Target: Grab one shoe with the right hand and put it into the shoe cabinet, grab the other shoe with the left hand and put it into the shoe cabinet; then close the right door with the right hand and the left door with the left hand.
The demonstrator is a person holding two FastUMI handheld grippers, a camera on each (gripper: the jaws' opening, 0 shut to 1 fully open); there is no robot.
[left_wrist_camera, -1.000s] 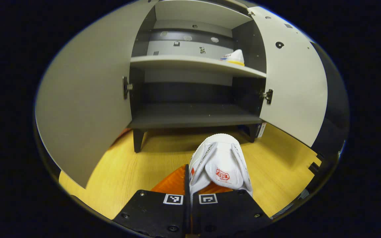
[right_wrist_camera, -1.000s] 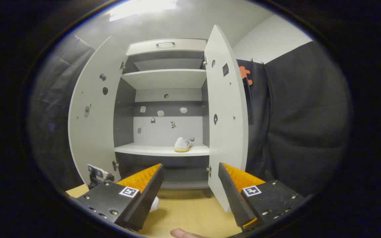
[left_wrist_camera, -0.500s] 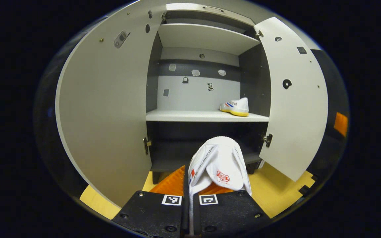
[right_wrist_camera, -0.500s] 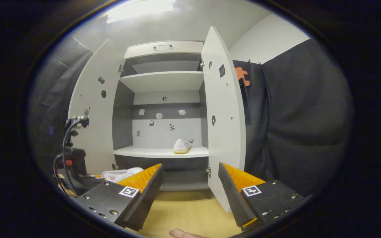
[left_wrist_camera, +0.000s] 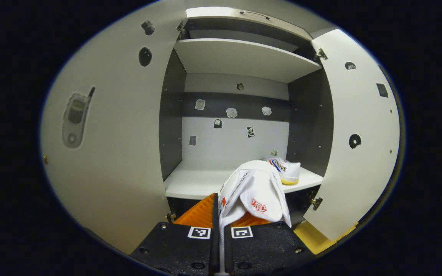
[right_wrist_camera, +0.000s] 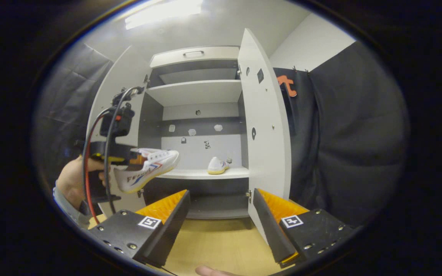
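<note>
My left gripper (left_wrist_camera: 219, 207) is shut on the collar of a white shoe (left_wrist_camera: 254, 189) with a red logo, held in the air in front of the middle shelf (left_wrist_camera: 196, 180) of the open shoe cabinet. A second white shoe (left_wrist_camera: 288, 171) with a yellow sole sits at the right end of that shelf. In the right gripper view, a hand holds the left gripper (right_wrist_camera: 131, 157) with the carried shoe (right_wrist_camera: 148, 168) level with the shelf edge, left of the shelved shoe (right_wrist_camera: 217, 165). My right gripper (right_wrist_camera: 221, 212) stands open and empty, low and back from the cabinet.
Both cabinet doors stand wide open: the left door (left_wrist_camera: 109, 153) and the right door (left_wrist_camera: 359, 134), seen again as right door (right_wrist_camera: 267, 134). Upper shelf (left_wrist_camera: 244, 57) and bottom shelf (right_wrist_camera: 213, 209) are bare. Wooden floor (right_wrist_camera: 213, 245) lies in front.
The left gripper has risen from near the floor to middle-shelf height with the shoe, moving closer to the cabinet. The right gripper has barely moved and stays open.
</note>
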